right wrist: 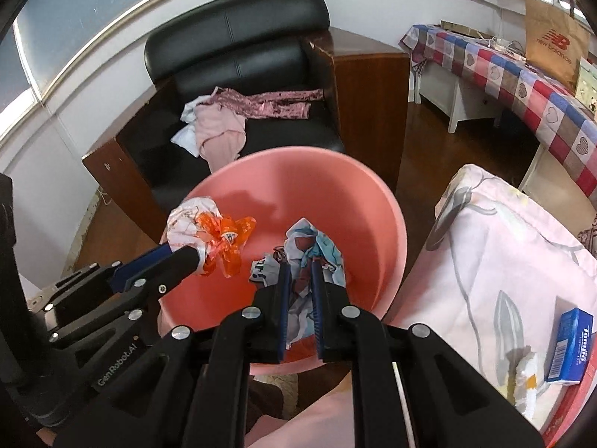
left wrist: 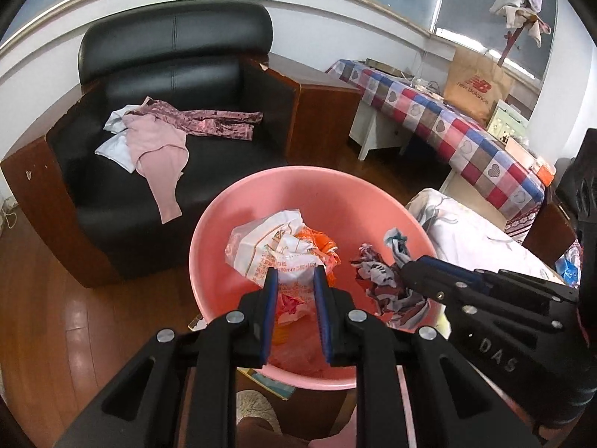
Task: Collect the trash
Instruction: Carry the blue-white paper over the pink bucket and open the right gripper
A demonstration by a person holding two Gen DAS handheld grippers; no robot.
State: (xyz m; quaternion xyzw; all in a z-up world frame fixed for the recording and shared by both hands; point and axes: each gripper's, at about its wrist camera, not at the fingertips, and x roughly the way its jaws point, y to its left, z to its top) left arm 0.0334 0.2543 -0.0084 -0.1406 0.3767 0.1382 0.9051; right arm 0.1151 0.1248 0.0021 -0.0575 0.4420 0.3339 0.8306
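Observation:
A pink plastic bin (left wrist: 261, 194) (right wrist: 365, 201) stands on the floor below both grippers. My left gripper (left wrist: 294, 272) is shut on a crumpled white and orange plastic wrapper (left wrist: 276, 246) and holds it over the bin; the wrapper also shows in the right wrist view (right wrist: 209, 227). My right gripper (right wrist: 300, 267) is shut on a crumpled printed wrapper (right wrist: 317, 246), red, white and light blue, also over the bin. In the left wrist view the right gripper (left wrist: 406, 267) comes in from the right with that wrapper (left wrist: 377, 272).
A black leather armchair (left wrist: 168, 74) with pink clothes (left wrist: 156, 142) stands behind the bin. A table with a checked cloth (left wrist: 447, 119) holds a brown paper bag (left wrist: 477, 86). At right, a floral bedsheet (right wrist: 503, 246) carries a blue box (right wrist: 569, 343) and a white wrapper (right wrist: 526, 377).

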